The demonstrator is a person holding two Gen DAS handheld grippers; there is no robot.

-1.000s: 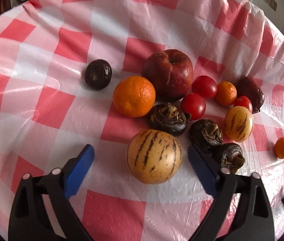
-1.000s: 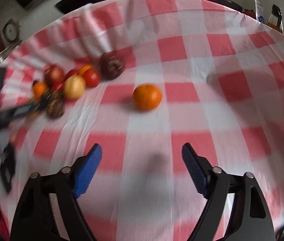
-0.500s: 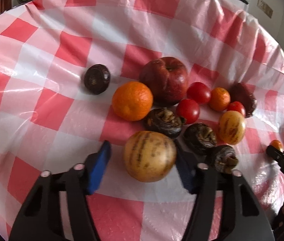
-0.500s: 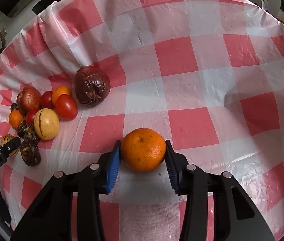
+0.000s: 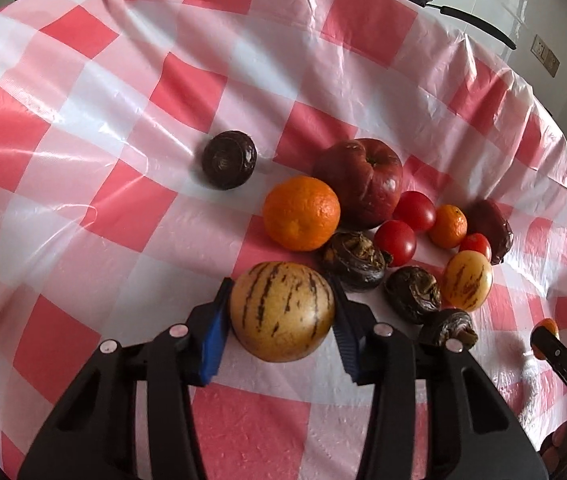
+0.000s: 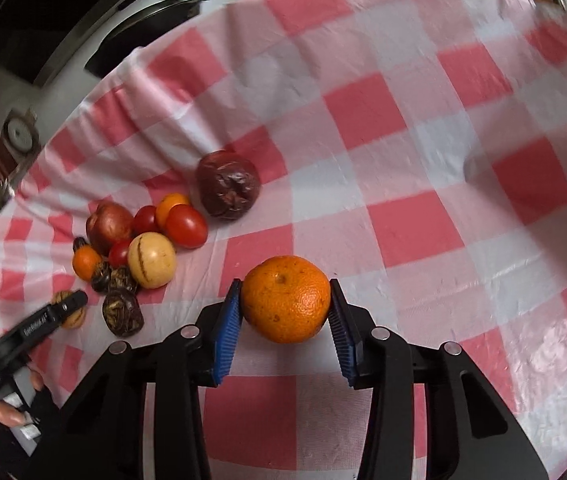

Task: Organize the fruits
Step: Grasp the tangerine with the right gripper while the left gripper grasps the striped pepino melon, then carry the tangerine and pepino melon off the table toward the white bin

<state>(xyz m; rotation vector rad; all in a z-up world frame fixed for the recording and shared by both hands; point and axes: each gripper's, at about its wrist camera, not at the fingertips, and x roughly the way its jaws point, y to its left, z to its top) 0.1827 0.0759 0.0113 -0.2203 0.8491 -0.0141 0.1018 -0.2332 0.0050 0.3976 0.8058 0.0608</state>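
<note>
In the left wrist view, my left gripper [image 5: 279, 290] has a yellow purple-striped melon [image 5: 281, 320] between its blue pads; the jaws are closing and both pads touch its sides. Just beyond lies a cluster: an orange [image 5: 301, 213], a red apple [image 5: 359, 182], cherry tomatoes [image 5: 395, 241], a smaller striped melon [image 5: 468, 286] and dark water chestnuts [image 5: 353, 261]. A dark round fruit [image 5: 229, 159] sits apart to the left. In the right wrist view, my right gripper [image 6: 285, 286] is shut on a lone orange [image 6: 286, 304] on the cloth.
A red-and-white checked plastic cloth [image 5: 83, 240] covers the round table. A dark pan [image 6: 155, 12] sits past the far edge. The left gripper's finger [image 6: 43, 320] and a hand [image 6: 7, 412] show at the right view's lower left. A wrinkled maroon fruit [image 6: 228, 190] lies behind the cluster.
Both grippers went from wide open to closed. The left one moved in around the striped melon; the right one came up to the lone orange and clamped it.
</note>
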